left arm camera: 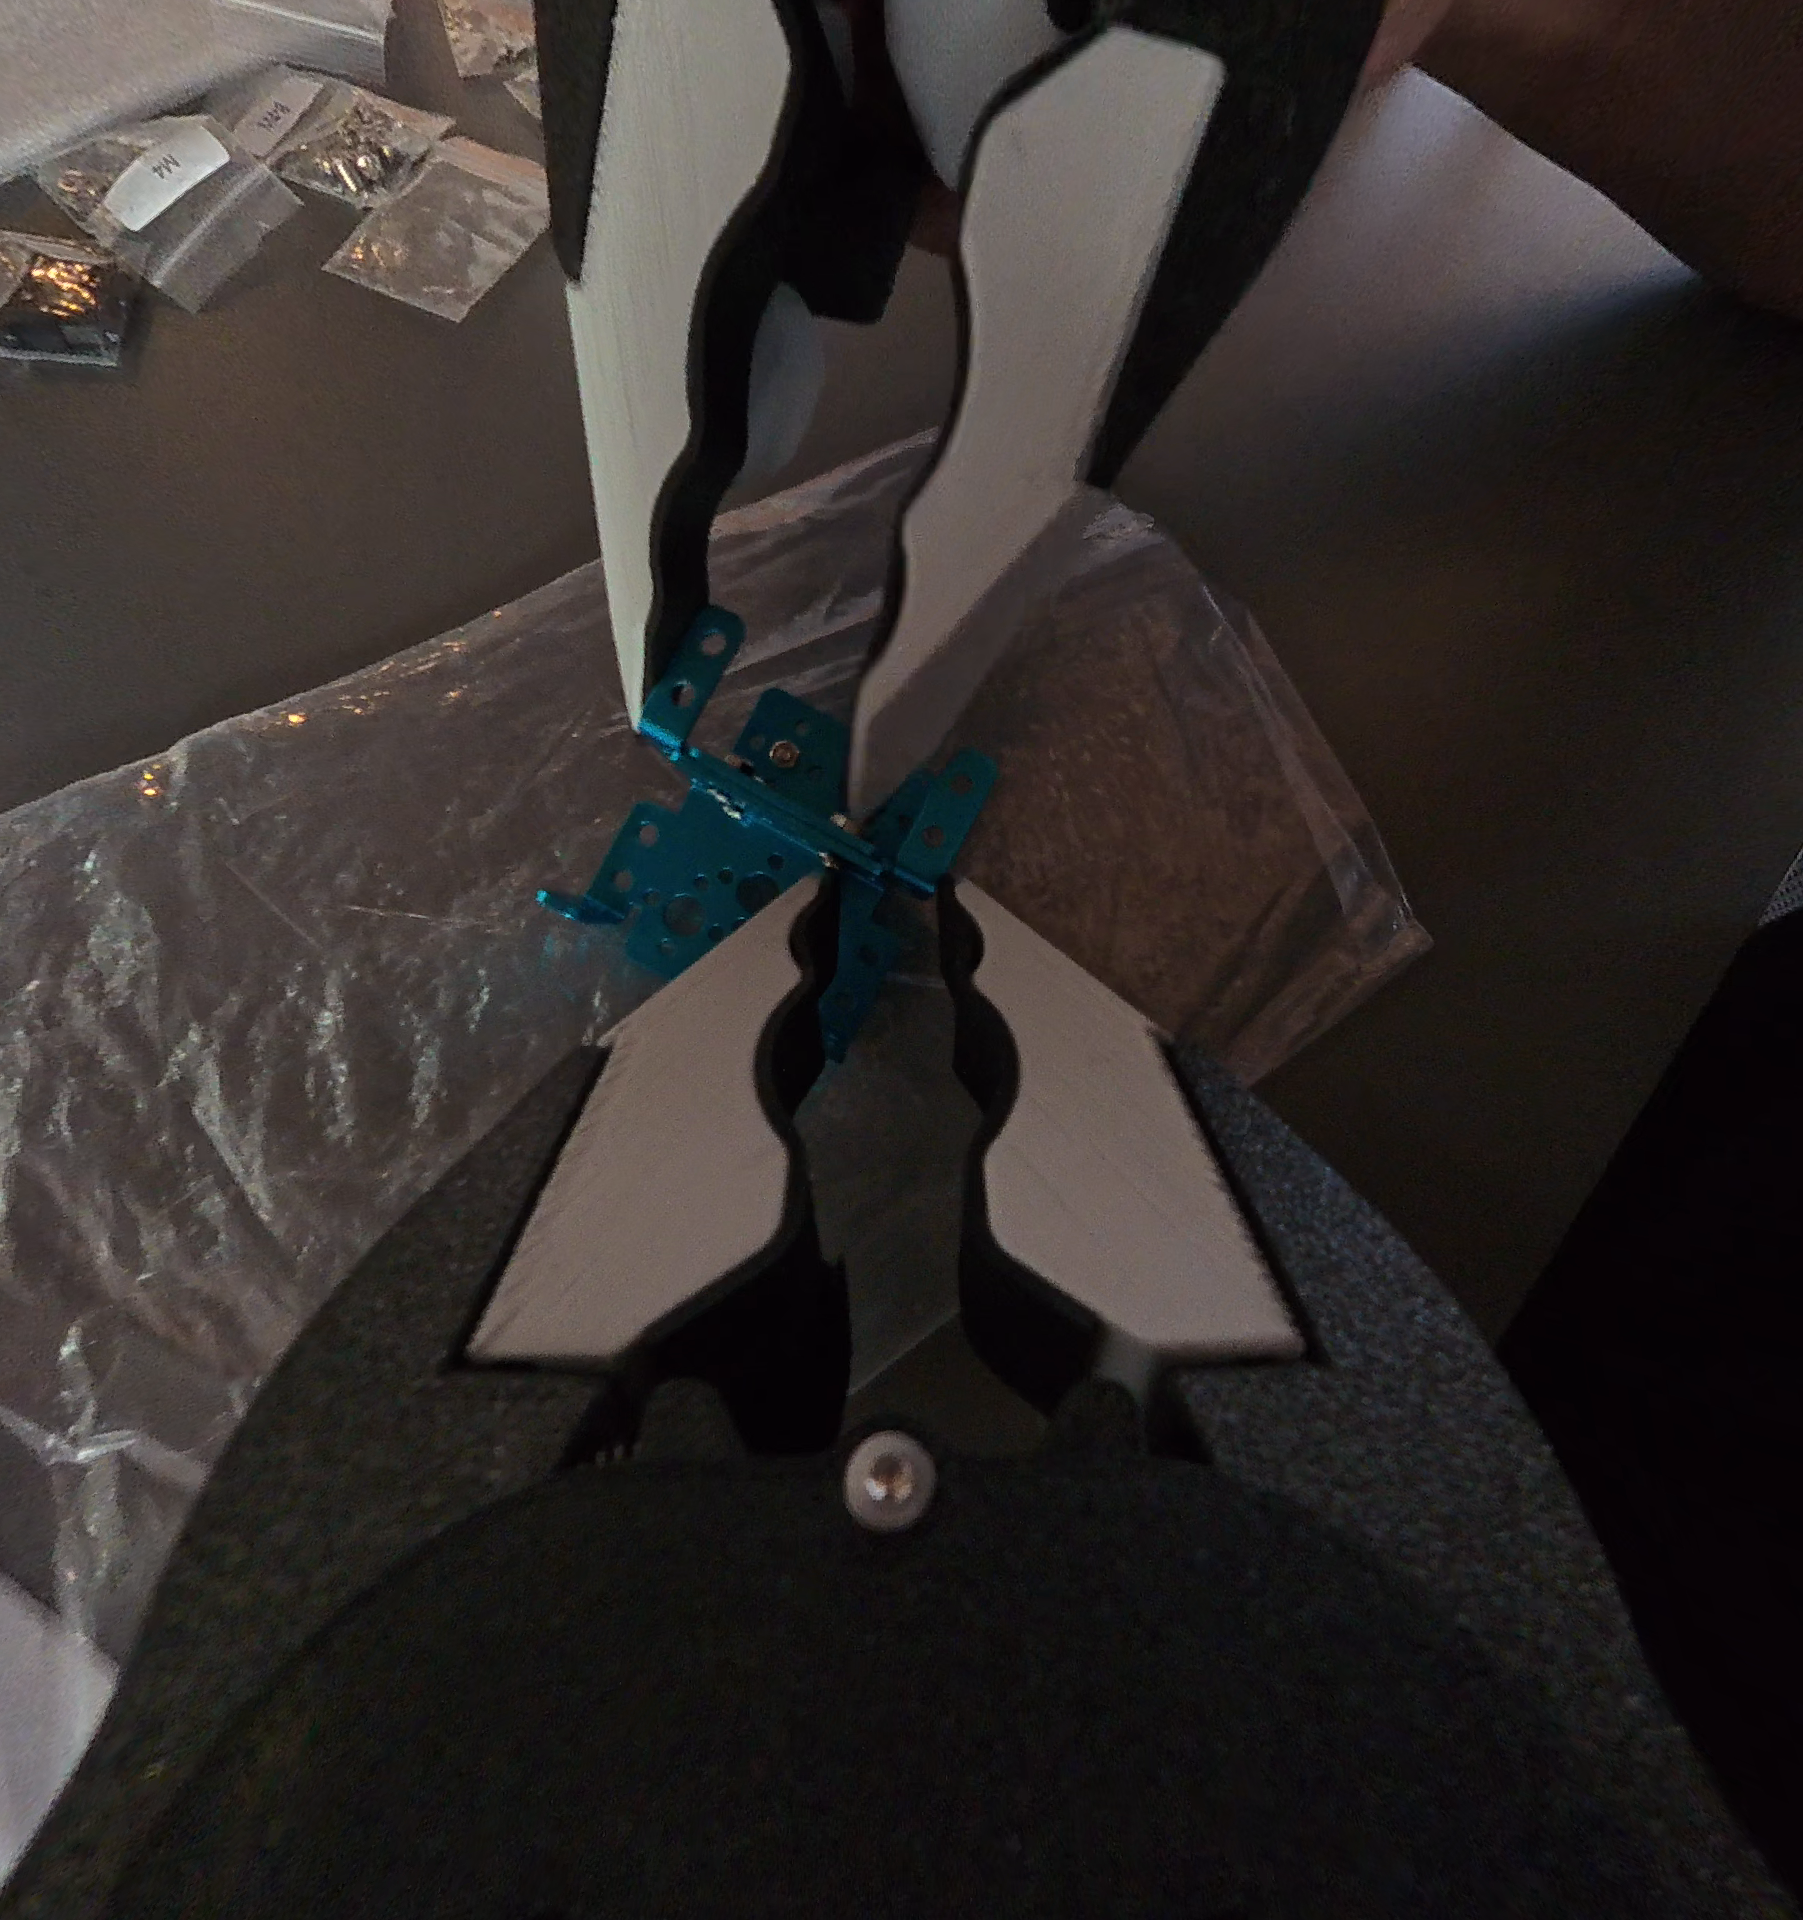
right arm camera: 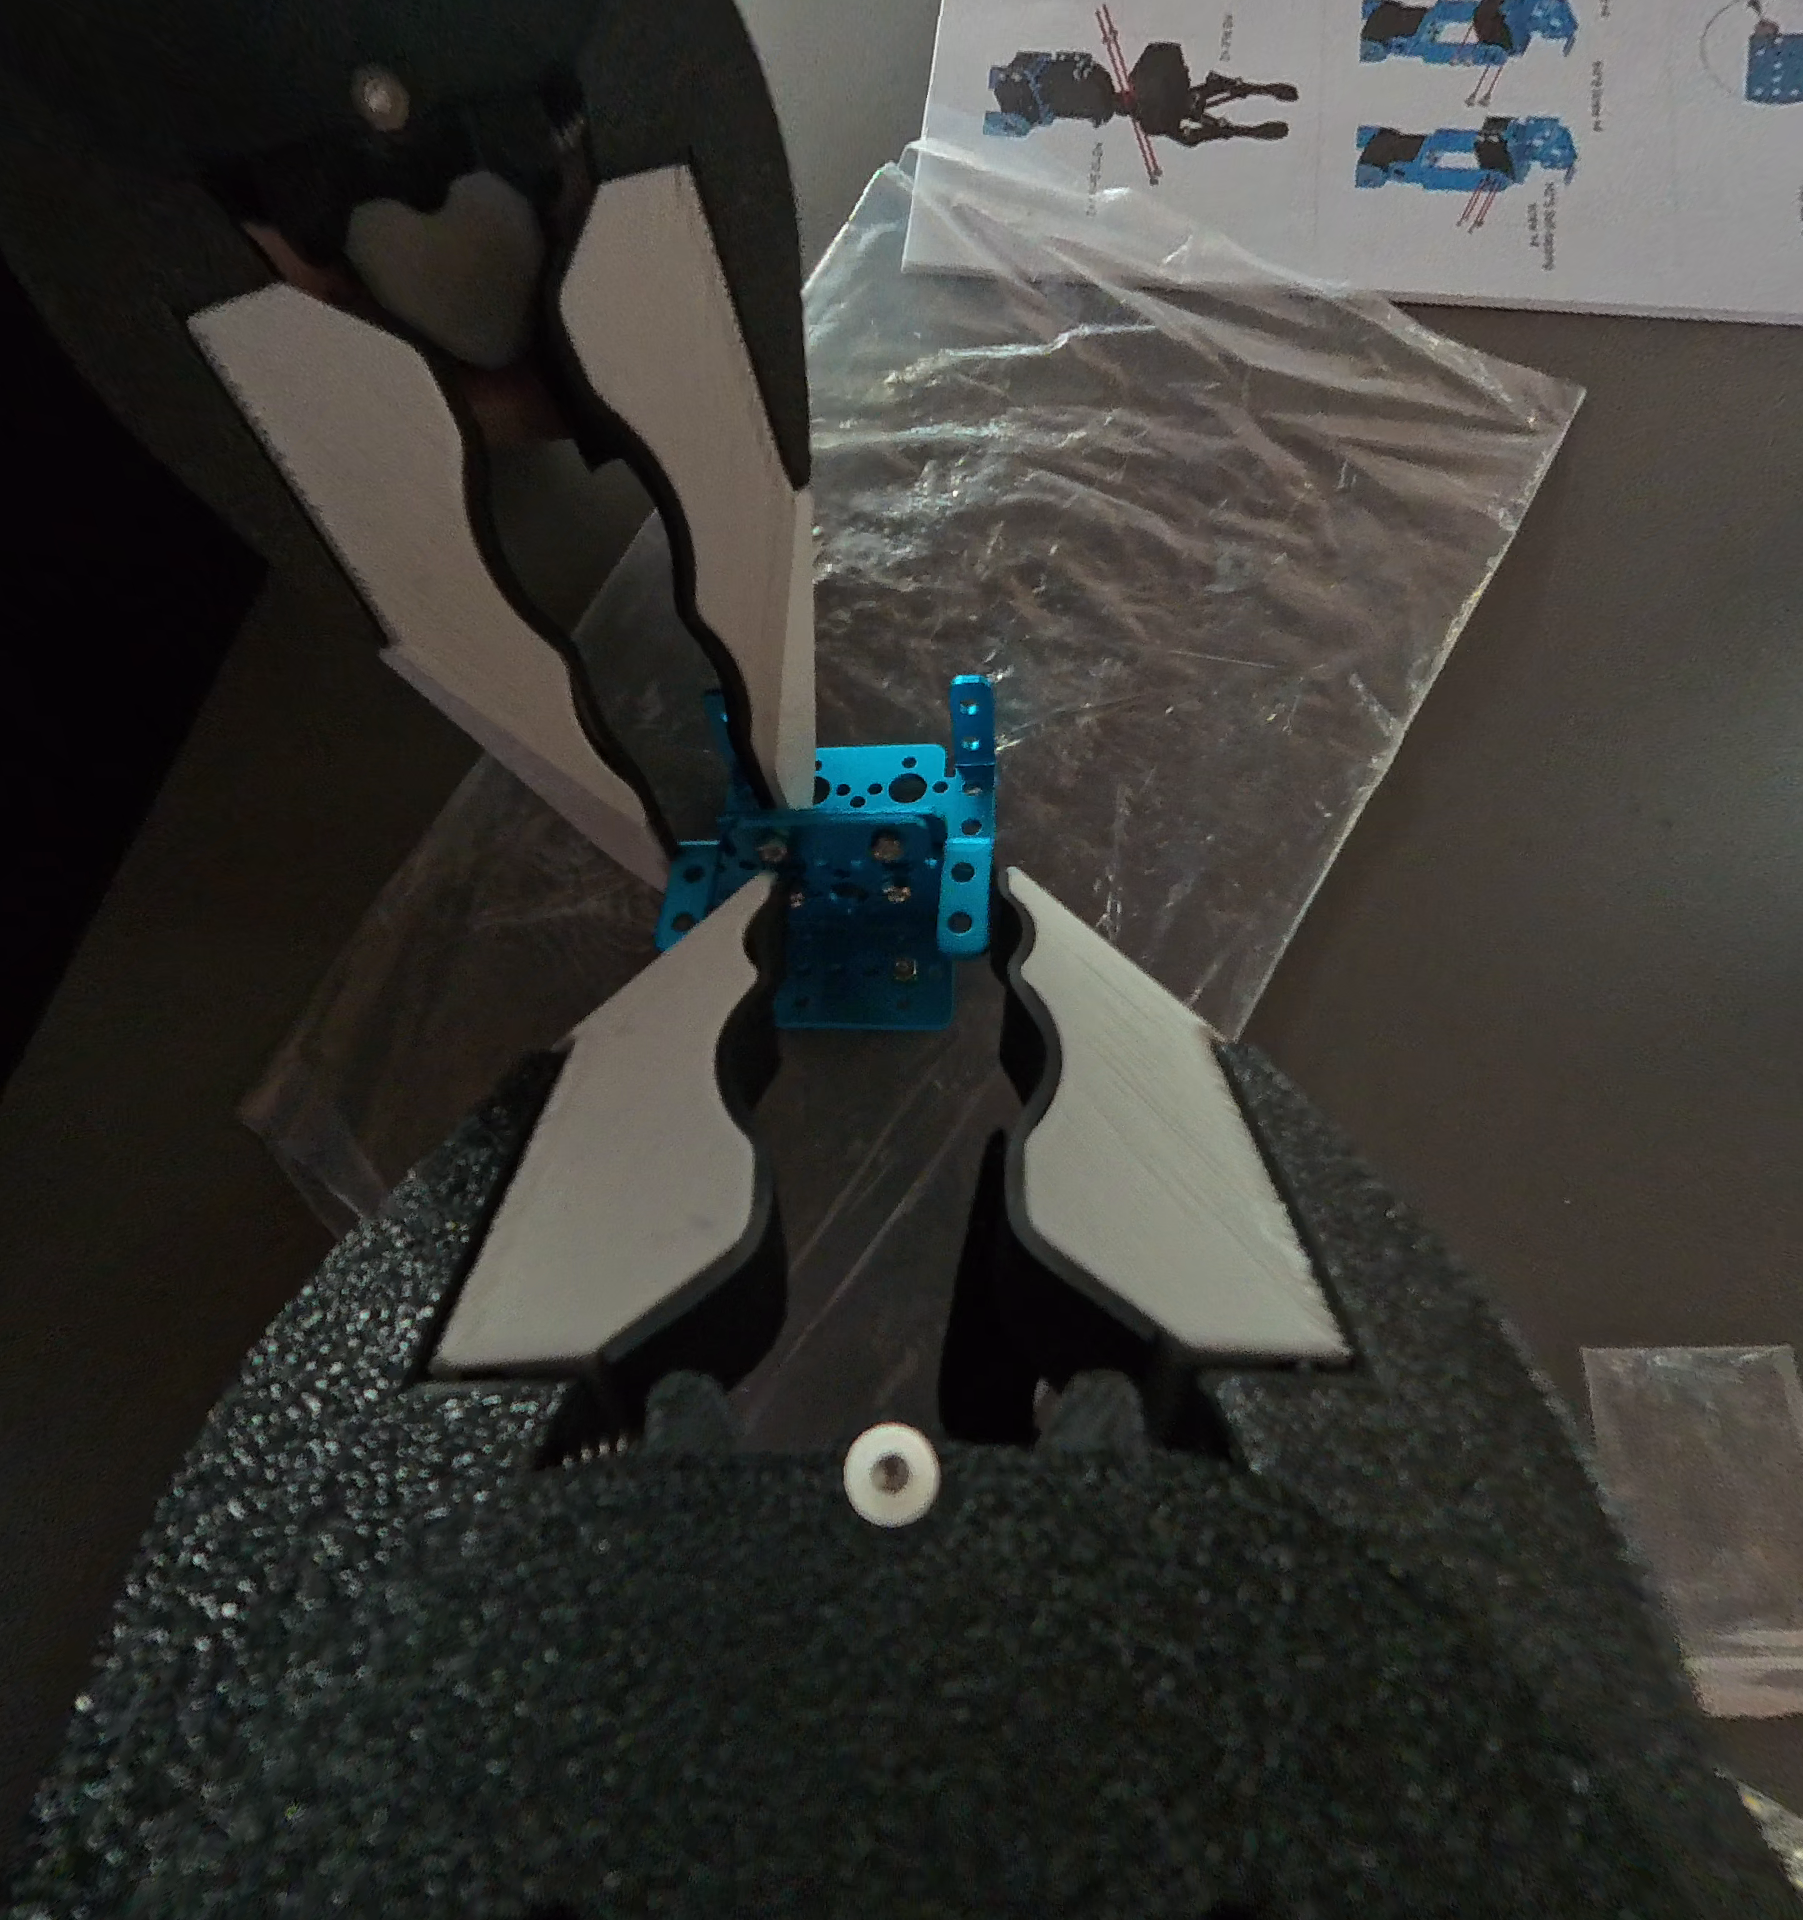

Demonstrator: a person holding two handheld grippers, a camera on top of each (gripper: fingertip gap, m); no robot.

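A blue metal bracket assembly (left arm camera: 731, 842) with many holes and small screws is held just above a clear acrylic block (left arm camera: 1240, 831). My left gripper (left arm camera: 881, 883) is shut on a thin plate of it. In the right wrist view the left gripper (right arm camera: 720, 836) comes in from the upper left and pinches a flange of the bracket (right arm camera: 855, 935). My right gripper (right arm camera: 889, 881) is open and straddles the bracket. Its left fingertip (right arm camera: 757, 894) touches the bracket, and a small gap shows at the right fingertip. The right gripper also shows in the left wrist view (left arm camera: 749, 748), coming from the top.
A crumpled clear plastic bag (right arm camera: 1188, 571) lies on the dark table (right arm camera: 1655, 831) under and beyond the block. A printed instruction sheet (right arm camera: 1396, 156) lies at the far right. Small bags of hardware lie at the far left (left arm camera: 201, 208) and near right (right arm camera: 1707, 1507).
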